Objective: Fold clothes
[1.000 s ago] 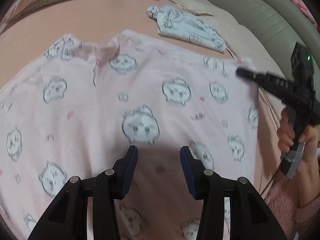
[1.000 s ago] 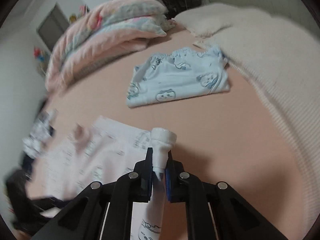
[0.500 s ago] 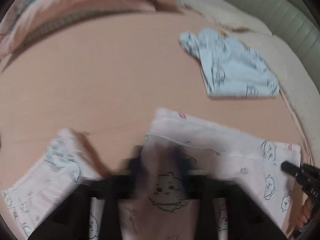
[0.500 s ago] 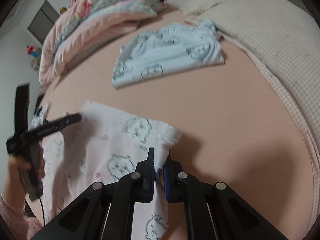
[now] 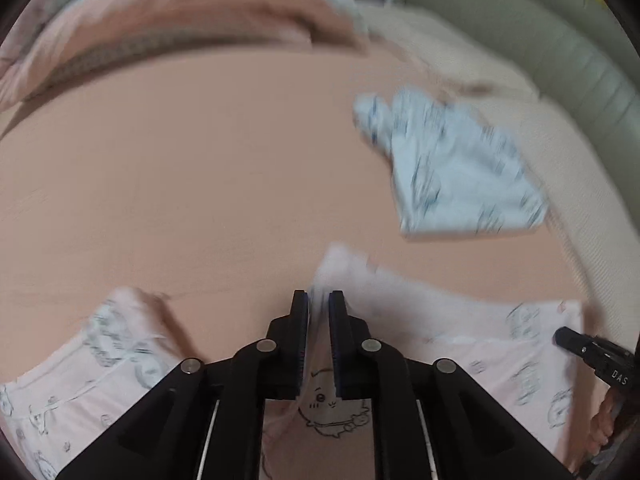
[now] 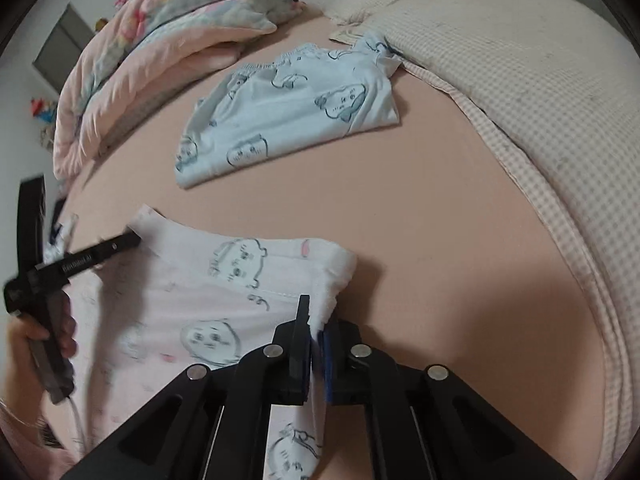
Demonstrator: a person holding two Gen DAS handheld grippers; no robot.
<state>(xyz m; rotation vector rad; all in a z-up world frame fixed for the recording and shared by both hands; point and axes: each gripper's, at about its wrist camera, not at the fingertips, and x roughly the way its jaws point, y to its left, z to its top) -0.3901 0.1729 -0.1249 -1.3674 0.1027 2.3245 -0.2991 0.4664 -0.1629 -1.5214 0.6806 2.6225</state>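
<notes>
The pink printed garment [image 6: 208, 300] is lying on the near part of the bed [image 6: 420, 208]; the left hand-held gripper [image 5: 319, 300] is pinching its far fold, jaws easing apart; the right hand-held gripper [image 6: 316, 326] is clamping its right edge, jaws loosening slightly; the folded blue garment [image 6: 296, 108] is lying farther off.

claw [image 6: 316, 330]: black, silver screws | pads: blue | sleeve [image 6: 16, 432]: pink

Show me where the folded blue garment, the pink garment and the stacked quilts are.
folded blue garment [image 6: 288, 112]: right wrist view, middle of its top layer.
pink garment [image 6: 192, 304]: right wrist view, flat printed part.
stacked quilts [image 6: 160, 40]: right wrist view, side of the pile.
</notes>
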